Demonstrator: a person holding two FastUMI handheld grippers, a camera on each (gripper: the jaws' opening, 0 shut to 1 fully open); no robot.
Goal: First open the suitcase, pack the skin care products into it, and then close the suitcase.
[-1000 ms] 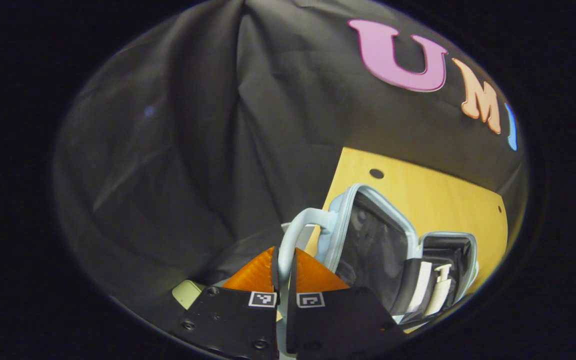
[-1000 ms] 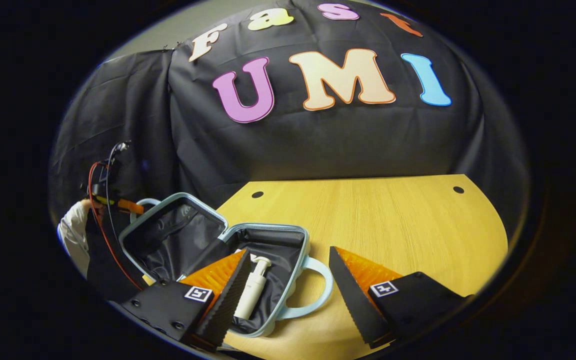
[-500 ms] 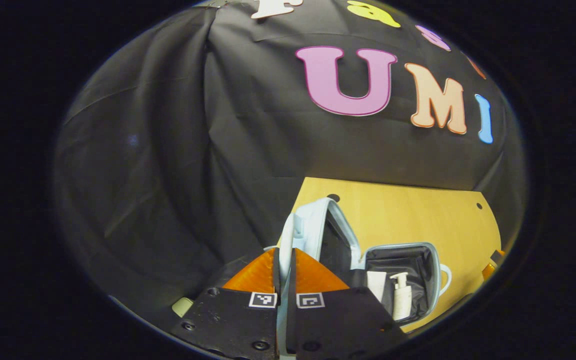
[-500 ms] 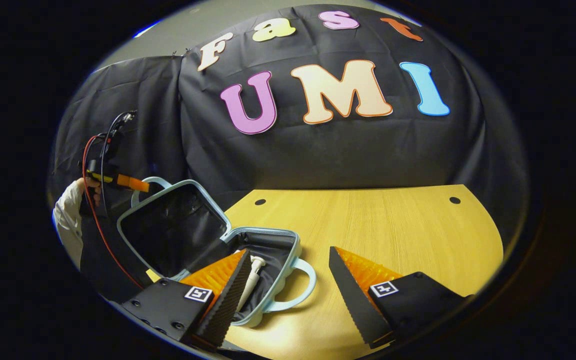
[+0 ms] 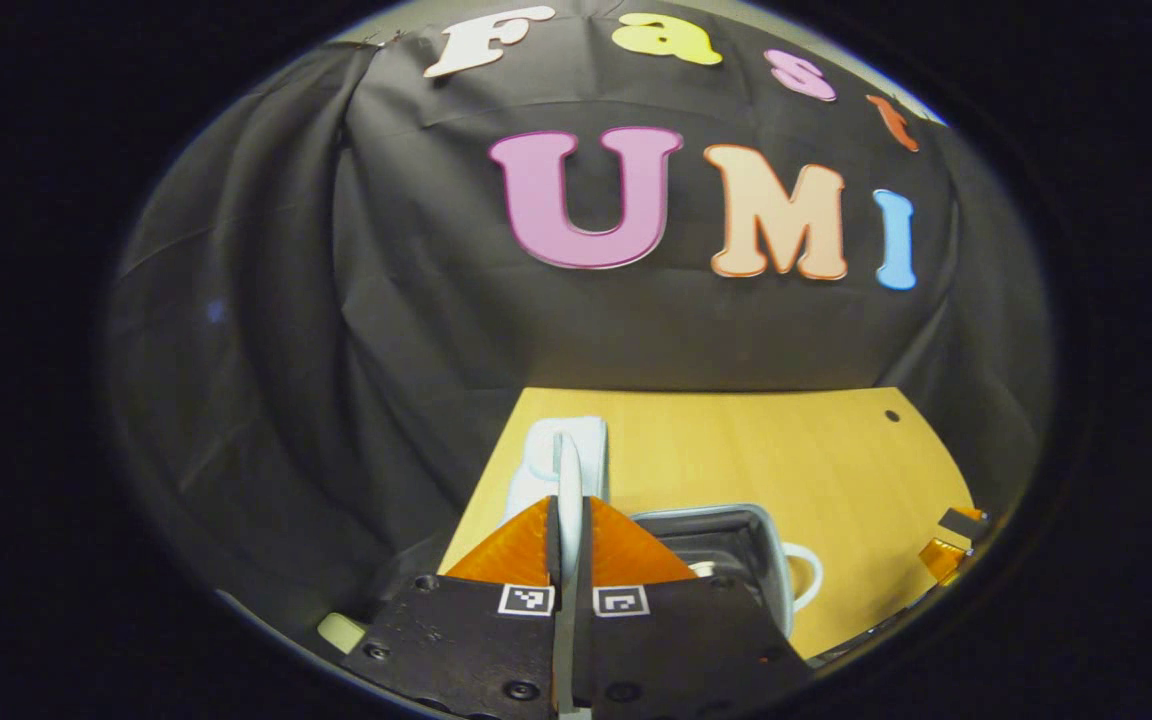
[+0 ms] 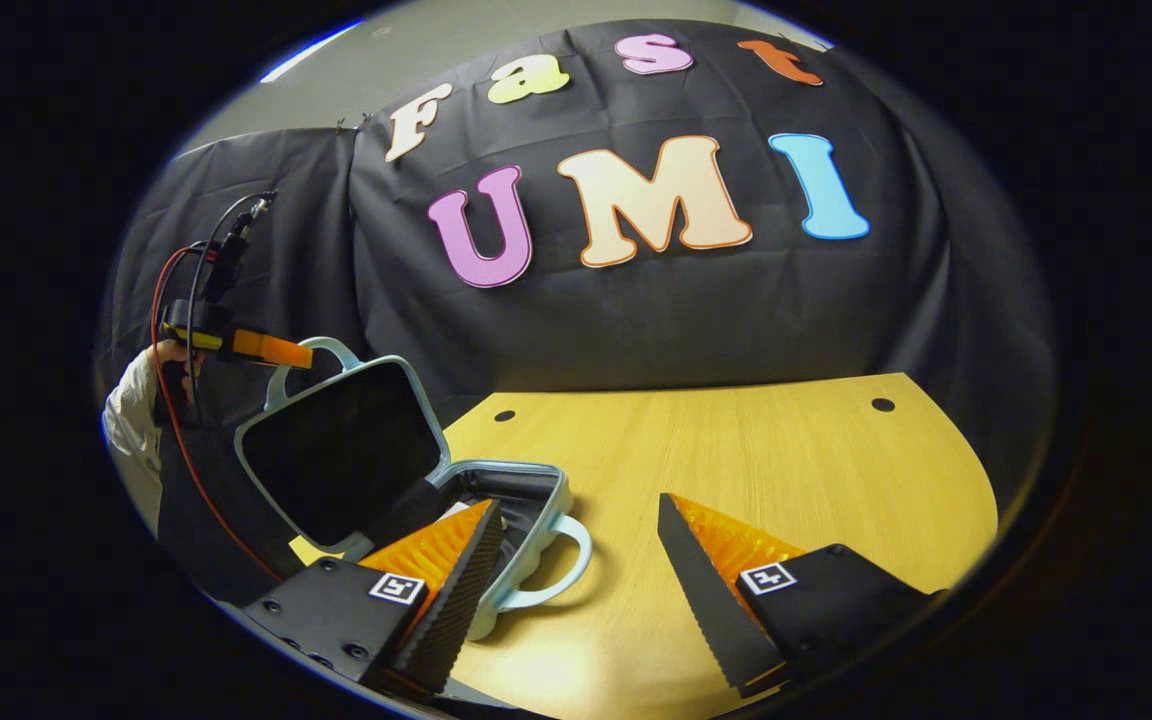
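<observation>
Matt wood-grain table [image 6: 786, 470], cloth-lined suitcase [image 6: 336, 460]

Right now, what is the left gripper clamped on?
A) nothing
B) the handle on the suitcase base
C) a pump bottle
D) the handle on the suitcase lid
D: the left gripper has both fingers pressed on the lid handle of the suitcase, with the lid raised.
</observation>
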